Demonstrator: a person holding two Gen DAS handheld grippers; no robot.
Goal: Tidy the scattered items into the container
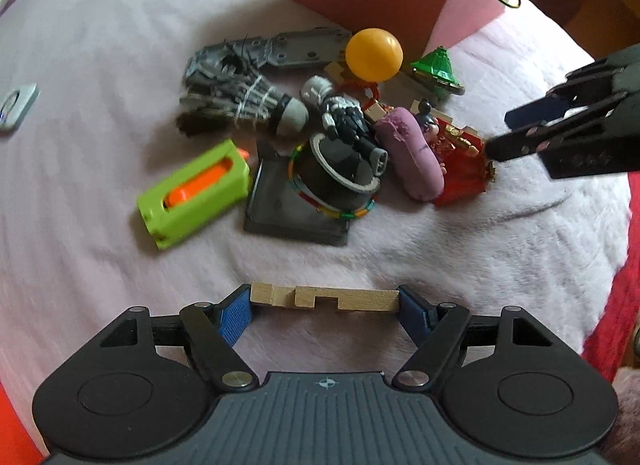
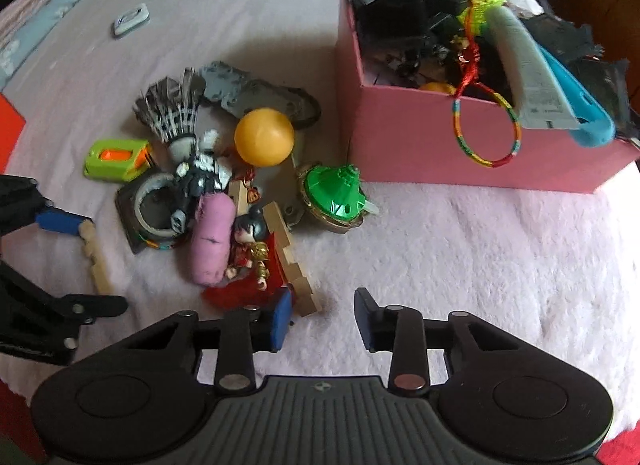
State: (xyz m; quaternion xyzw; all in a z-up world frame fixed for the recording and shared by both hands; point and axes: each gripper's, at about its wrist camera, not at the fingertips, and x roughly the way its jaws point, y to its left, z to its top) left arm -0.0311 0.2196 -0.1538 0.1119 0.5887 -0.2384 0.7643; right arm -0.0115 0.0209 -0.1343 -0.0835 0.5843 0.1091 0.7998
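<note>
- My left gripper (image 1: 325,299): two blue ribbed pads pinch one notched wooden bar (image 1: 326,297) by its two ends, lengthwise; the bar is pale, square-edged, with stepped cut-outs along its top.
- My right gripper (image 2: 323,321): blue pads spread apart, only blanket in the gap; the left pad (image 2: 282,319) sits just beside the end of a second, stepped wooden piece (image 2: 294,265), and I cannot tell whether they touch.
- Carrier: one fluffy pale-pink blanket (image 1: 460,265), deep pile, creased.
- Heap near the blanket's middle, just in front of the box: one smooth orange ball (image 1: 374,55); one frayed grey-feathered shuttlecock (image 1: 240,105); one lime plastic case (image 1: 194,193) with an orange insert, boxy with rounded corners; one glossy green faceted spinning top (image 1: 436,69); one soft mauve cylinder (image 1: 410,153), dented; one doll in red cloth (image 2: 256,253), dark-haired; one black-and-white armoured figure (image 1: 344,117) lying on a dark tape roll (image 1: 340,173); one flat dark square tray (image 1: 296,209) beneath them; one grey perforated plastic strip (image 1: 300,47).
- Container: one pink cardboard box (image 2: 420,149), straight-walled, at the blanket's far right edge, heaped full; one rainbow braided ring (image 2: 486,131) hangs over its front wall.
- Apart, toward the blanket's far left edge: one small flat grey tag (image 2: 131,19).
</note>
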